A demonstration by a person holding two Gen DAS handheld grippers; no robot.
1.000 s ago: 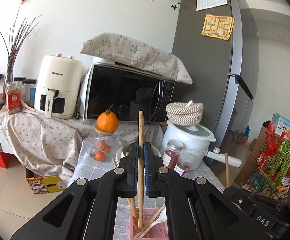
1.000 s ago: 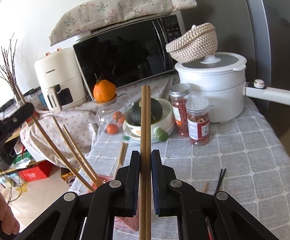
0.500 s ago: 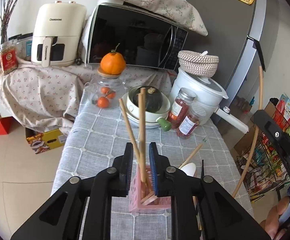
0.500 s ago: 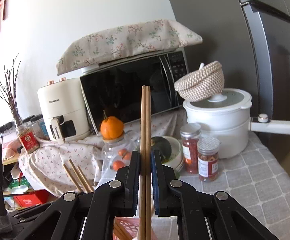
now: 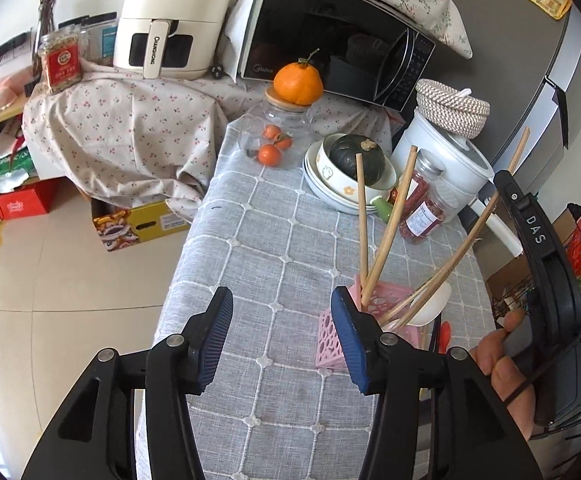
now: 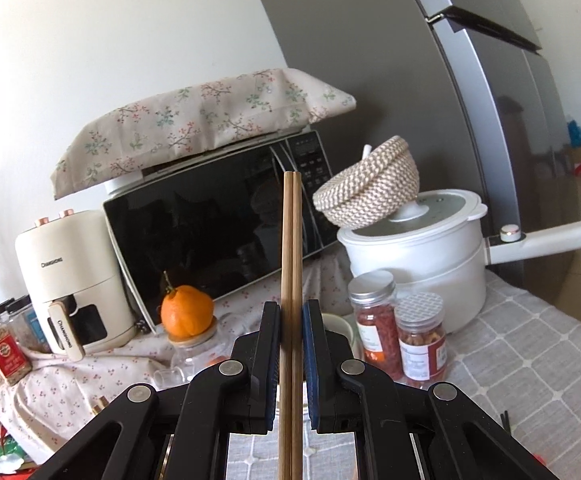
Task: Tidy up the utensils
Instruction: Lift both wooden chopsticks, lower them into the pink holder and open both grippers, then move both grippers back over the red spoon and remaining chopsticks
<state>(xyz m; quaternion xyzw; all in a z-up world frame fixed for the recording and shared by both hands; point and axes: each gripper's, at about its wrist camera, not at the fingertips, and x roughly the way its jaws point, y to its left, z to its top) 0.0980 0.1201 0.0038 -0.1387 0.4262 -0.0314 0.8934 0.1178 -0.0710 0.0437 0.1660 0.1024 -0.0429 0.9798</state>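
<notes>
Left wrist view: left gripper (image 5: pixel 281 334) fingers spread wide, empty, above tabletop (image 5: pixel 258 240); pink basket (image 5: pixel 332 338) just right, holding wooden chopsticks (image 5: pixel 386 224). Right wrist view: right gripper (image 6: pixel 291 340) fingers clamped on chopstick pair (image 6: pixel 292 264), upright.

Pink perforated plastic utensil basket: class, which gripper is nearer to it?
Left. The left gripper, open, has one finger beside the basket; the right gripper holds wooden chopsticks above it.

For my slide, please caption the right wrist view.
Right tongs shut on two wooden chopsticks, upright before the black microwave.
</notes>
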